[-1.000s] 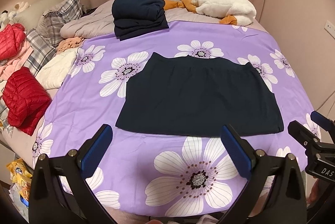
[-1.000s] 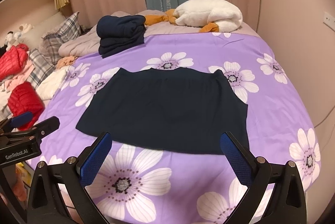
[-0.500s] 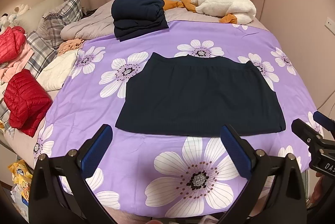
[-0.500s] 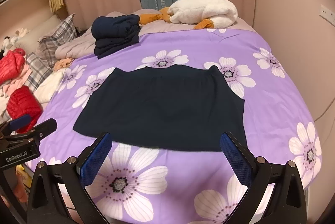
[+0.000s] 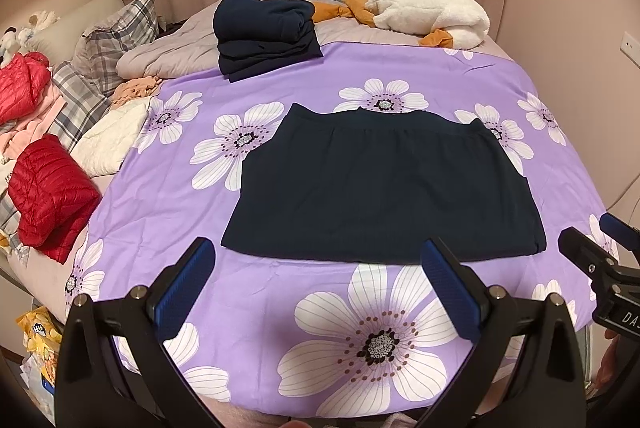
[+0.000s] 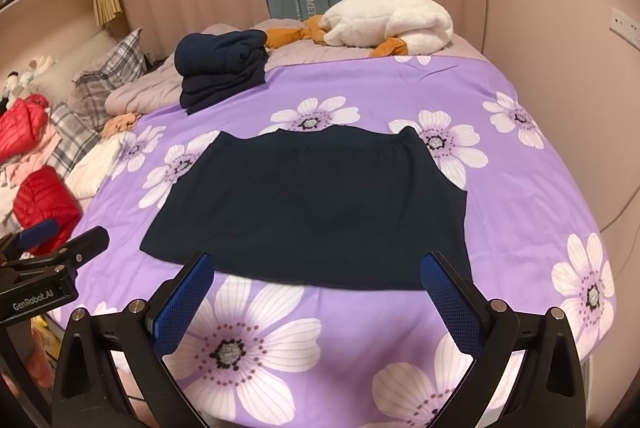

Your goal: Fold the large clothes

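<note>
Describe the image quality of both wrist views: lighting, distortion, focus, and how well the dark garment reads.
Left wrist view: warm indoor light, strong fisheye bending with black corners, sharp focus; the navy garment shows faint gathers near its far edge. Right wrist view: same warm cast and curvature; the garment reads as a nearly featureless dark patch, while the floral bedspread is evenly lit without glare.

Black tongs (image 5: 318, 254), blue textured pads (image 5: 182, 286), silver screws.
</note>
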### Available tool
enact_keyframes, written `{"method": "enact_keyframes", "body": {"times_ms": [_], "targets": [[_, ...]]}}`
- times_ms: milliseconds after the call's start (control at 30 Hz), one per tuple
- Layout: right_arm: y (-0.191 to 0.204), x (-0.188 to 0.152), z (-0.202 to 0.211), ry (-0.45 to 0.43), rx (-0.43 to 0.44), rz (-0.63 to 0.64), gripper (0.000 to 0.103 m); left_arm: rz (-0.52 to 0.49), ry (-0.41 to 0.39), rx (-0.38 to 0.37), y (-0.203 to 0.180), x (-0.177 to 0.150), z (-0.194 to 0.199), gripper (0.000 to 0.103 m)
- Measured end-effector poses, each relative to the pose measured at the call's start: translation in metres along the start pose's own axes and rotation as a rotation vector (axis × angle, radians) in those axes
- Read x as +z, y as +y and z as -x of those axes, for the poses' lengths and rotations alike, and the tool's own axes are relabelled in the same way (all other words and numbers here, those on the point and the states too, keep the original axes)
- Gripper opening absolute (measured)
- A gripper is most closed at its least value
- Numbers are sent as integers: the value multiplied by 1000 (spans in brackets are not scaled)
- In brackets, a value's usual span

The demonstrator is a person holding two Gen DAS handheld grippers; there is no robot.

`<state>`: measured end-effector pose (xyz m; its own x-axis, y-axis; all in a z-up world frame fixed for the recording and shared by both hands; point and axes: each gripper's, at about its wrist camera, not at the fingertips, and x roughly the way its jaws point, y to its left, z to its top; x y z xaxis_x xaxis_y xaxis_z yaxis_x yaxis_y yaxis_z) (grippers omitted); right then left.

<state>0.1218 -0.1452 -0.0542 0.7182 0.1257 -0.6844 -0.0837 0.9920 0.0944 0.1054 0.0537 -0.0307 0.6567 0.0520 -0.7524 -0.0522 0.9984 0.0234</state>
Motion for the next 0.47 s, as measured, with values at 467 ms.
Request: {"method": "enact_keyframes", "body": {"times_ms": [467], "targets": [[2, 4, 3, -6, 8, 2, 102, 19, -7, -1, 0, 1, 2, 103]]}}
